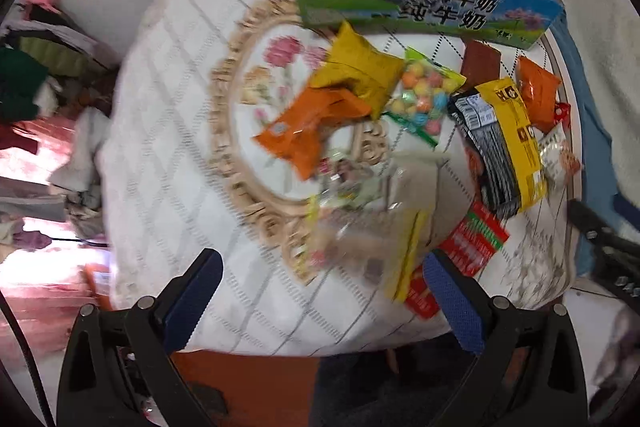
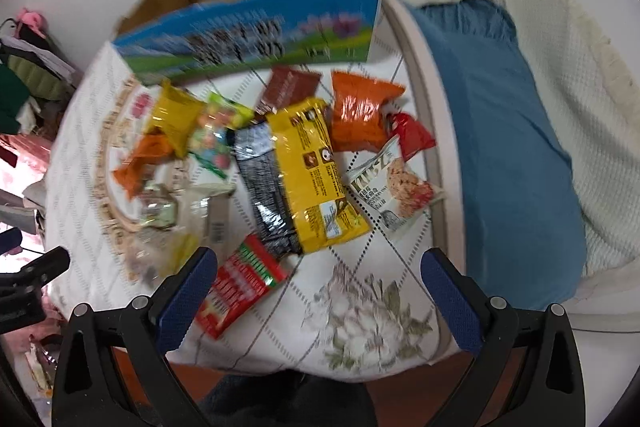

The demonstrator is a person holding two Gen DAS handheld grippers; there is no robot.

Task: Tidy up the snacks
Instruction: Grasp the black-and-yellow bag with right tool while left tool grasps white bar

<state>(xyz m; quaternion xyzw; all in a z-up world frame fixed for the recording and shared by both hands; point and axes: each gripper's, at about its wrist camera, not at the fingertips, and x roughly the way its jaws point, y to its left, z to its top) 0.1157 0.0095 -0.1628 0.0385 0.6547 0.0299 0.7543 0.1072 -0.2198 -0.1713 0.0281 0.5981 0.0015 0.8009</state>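
My left gripper [image 1: 322, 291] hangs with jaws spread wide, nothing between them. My right gripper [image 2: 320, 287] matches it, jaws apart and empty; its neighbour shows at nine o'clock.

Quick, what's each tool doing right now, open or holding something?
Left tool: open, holding nothing, above the snack packets.
Right tool: open, holding nothing, above the table edge.

- My left gripper [image 1: 322, 297] hangs wide open over bare tablecloth [image 1: 168, 131]; room lies to the left.
- Ahead, a clear bag [image 1: 372, 227] and a red packet [image 1: 472, 243] block it.
- The cardboard box [image 2: 256, 27] walls off the far edge behind the snack pile [image 2: 304, 163].
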